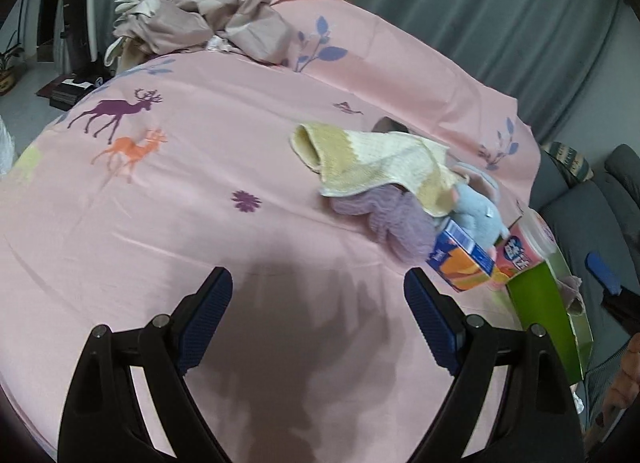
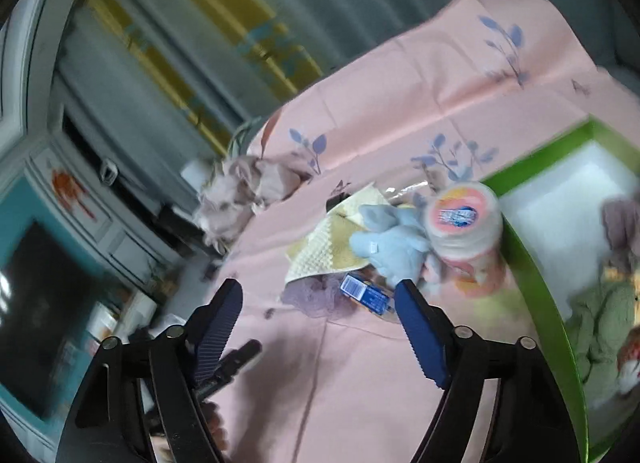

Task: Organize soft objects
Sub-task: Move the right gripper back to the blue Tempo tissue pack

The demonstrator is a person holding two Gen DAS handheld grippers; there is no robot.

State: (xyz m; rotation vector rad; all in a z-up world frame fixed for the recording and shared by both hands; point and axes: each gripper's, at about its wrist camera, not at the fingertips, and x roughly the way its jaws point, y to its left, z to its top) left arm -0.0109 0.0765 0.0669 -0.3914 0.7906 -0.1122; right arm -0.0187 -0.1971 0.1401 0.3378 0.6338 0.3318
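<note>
Left wrist view: left gripper (image 1: 318, 295) was seen w/ jaws spread wide, nothing between them, held above bare pink bedsheet (image 1: 200, 203). Soft items were piled ahead and to the right: yellow-white knit cloth (image 1: 372, 159) was draped over a purple fuzzy item (image 1: 394, 223) and a light blue plush toy (image 1: 478, 215). Blue-orange carton (image 1: 464, 263) was lying just beside the plush, w/ a pink-lidded tub (image 1: 524, 247) next to it. Green box (image 1: 548, 303) was set at the bed's right edge. Crumpled mauve bedding (image 1: 208, 19) was heaped at the far side.

Right wrist view (blurred): right gripper (image 2: 318, 303) was seen w/ jaws apart, nothing gripped, above the sheet (image 2: 340, 383). Blue plush (image 2: 392, 243) was lying on the knit cloth (image 2: 320, 251), touching the tub (image 2: 464, 227). Carton (image 2: 366, 295) was near the right finger (image 2: 420, 335). Green box (image 2: 536, 291) was open, w/ green and mauve soft things (image 2: 604, 327) inside.
</note>
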